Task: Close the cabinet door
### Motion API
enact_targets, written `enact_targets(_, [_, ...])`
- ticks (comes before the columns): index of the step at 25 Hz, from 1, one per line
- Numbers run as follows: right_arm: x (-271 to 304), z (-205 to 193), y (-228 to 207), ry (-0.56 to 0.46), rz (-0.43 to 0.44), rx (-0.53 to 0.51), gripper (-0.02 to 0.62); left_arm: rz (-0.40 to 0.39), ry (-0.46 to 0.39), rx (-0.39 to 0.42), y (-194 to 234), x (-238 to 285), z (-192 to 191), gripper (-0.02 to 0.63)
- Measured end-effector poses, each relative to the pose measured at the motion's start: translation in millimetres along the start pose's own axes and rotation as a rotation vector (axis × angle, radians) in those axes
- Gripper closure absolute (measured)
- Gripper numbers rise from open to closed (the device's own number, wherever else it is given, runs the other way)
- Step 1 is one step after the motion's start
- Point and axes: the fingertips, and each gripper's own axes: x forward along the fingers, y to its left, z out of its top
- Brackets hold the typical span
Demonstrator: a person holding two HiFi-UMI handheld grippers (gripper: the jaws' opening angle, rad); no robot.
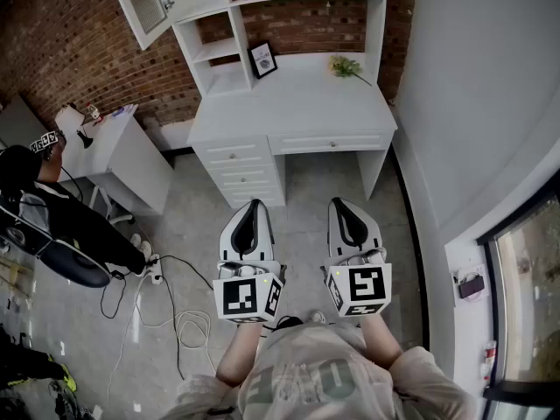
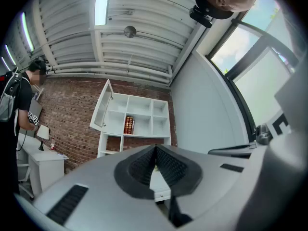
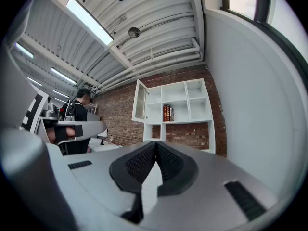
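The white desk hutch (image 1: 262, 24) stands against the brick wall, and its glass cabinet door (image 1: 144, 3) hangs swung out to the left. The same door (image 2: 102, 107) shows open in the left gripper view, beside shelves with red books (image 2: 128, 124), and again as the door (image 3: 140, 100) in the right gripper view. My left gripper (image 1: 255, 206) and right gripper (image 1: 339, 204) are held side by side over the floor, well short of the desk. Both are shut and hold nothing; the left gripper (image 2: 155, 148) and right gripper (image 3: 156, 143) each have their pads meeting at the tip.
A picture frame (image 1: 262, 59) and a small plant (image 1: 346, 66) sit on the desk top (image 1: 297, 103). A small white side table (image 1: 122, 151) stands left of it. A person (image 1: 35, 191) is at the far left. Cables (image 1: 175, 313) lie on the floor. A white wall (image 1: 472, 103) runs along the right.
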Motion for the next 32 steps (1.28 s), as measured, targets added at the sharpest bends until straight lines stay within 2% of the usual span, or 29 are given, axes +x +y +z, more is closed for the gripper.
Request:
enact_targets(10, [9.3, -4.4, -5.4, 0.008, 0.022, -0.011, 0.578, 0.052, 0.003, -0.014, 15.1, 7.1, -7.5, 0.592])
enact_targets(16, [23.2, -10.6, -13.1, 0.007, 0.025, 0.051, 0.578, 0.059, 0.021, -0.007, 17.4, 14.7, -12.4, 0.592])
enact_targets(20, [34.2, -11.4, -13.2, 0.013, 0.028, 0.026, 0.578, 0.073, 0.028, 0.002, 25.5, 21.3, -13.0, 0.592])
enact_targets(27, [61.7, -25.3, -29.5, 0.005, 0.035, -0.020, 0.578, 0.094, 0.012, 0.000, 45.4, 59.8, -34.4, 0.592])
enact_targets(32, [99.8, -59.0, -53.0, 0.026, 0.037, -0.014, 0.578, 0.102, -0.004, -0.014, 58.7, 103.6, -66.2, 0.592])
